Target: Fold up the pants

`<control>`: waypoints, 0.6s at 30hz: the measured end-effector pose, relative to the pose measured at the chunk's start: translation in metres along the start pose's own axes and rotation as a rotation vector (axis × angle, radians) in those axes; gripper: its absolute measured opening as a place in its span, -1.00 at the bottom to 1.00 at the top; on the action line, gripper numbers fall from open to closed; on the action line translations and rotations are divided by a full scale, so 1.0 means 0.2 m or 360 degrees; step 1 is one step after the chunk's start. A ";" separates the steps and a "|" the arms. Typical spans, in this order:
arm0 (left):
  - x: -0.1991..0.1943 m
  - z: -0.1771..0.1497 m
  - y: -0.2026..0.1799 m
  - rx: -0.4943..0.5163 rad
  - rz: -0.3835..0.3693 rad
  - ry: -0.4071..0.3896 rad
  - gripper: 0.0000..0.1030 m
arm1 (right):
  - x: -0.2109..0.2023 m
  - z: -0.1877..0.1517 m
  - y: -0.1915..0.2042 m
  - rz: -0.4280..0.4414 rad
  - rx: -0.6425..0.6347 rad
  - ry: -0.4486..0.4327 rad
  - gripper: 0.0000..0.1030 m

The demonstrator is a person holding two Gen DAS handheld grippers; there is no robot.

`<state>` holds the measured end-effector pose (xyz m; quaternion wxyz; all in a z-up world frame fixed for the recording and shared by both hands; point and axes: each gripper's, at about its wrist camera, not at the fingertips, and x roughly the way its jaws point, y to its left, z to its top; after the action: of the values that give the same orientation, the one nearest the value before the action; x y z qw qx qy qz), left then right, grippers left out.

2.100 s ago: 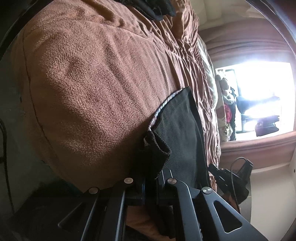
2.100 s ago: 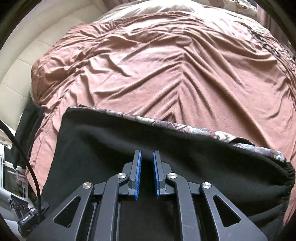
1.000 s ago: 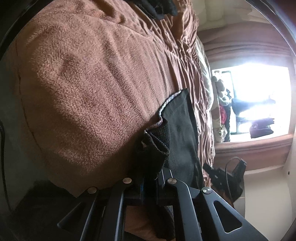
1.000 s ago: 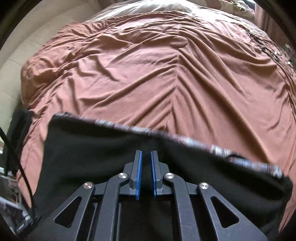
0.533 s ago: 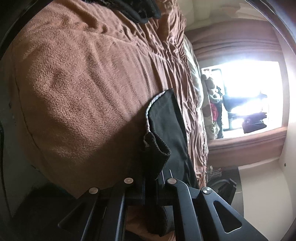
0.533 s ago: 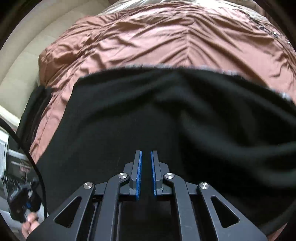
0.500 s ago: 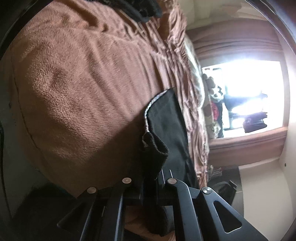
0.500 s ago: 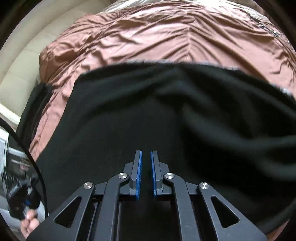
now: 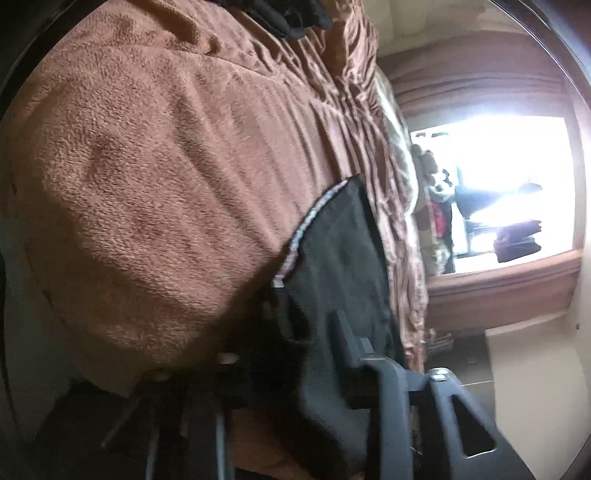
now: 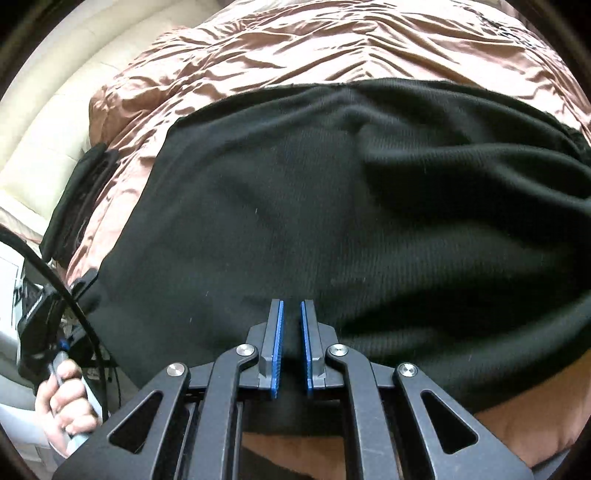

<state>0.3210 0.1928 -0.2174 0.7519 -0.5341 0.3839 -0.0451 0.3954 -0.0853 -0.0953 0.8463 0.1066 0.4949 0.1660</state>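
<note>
The black pants (image 10: 332,206) lie folded flat on the brown bedspread (image 10: 332,44), filling the middle of the right wrist view. My right gripper (image 10: 291,314) sits at their near edge, its blue pads (image 10: 277,343) a narrow gap apart with no cloth seen between them. In the left wrist view the pants (image 9: 343,277) show a patterned trim along their left edge. My left gripper (image 9: 306,325) is blurred, its fingers spread wide apart, with the pants' corner lying loose between them.
A black item (image 10: 74,206) lies on the bed's left edge. The left hand and its gripper handle (image 10: 62,391) show at lower left with a black cable. A bright window (image 9: 517,192) and clutter are beyond the bed. Another dark garment (image 9: 288,18) lies at the far end.
My left gripper has opened and let go of the pants' corner. The pants' top layer has been carried forward over the bed, hiding the trim in the right wrist view.
</note>
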 end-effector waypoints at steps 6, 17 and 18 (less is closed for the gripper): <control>-0.04 0.00 -0.04 0.0010 -0.0080 0.0000 -0.83 | -0.04 -0.09 0.00 -0.0001 0.0001 -0.0040 -0.91; -0.08 -0.04 -0.50 0.0282 -0.0319 0.0031 -0.83 | -0.16 -0.15 -0.09 0.0166 0.0065 -0.0073 -0.91; -0.07 -0.04 -0.54 0.0301 -0.0337 0.0042 -0.83 | -0.18 -0.14 -0.10 0.0173 0.0071 -0.0085 -0.91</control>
<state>0.3424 0.1468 -0.1212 0.7848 -0.4978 0.3292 -0.1673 0.3579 -0.1171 -0.0879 0.8463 0.1566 0.4692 0.1978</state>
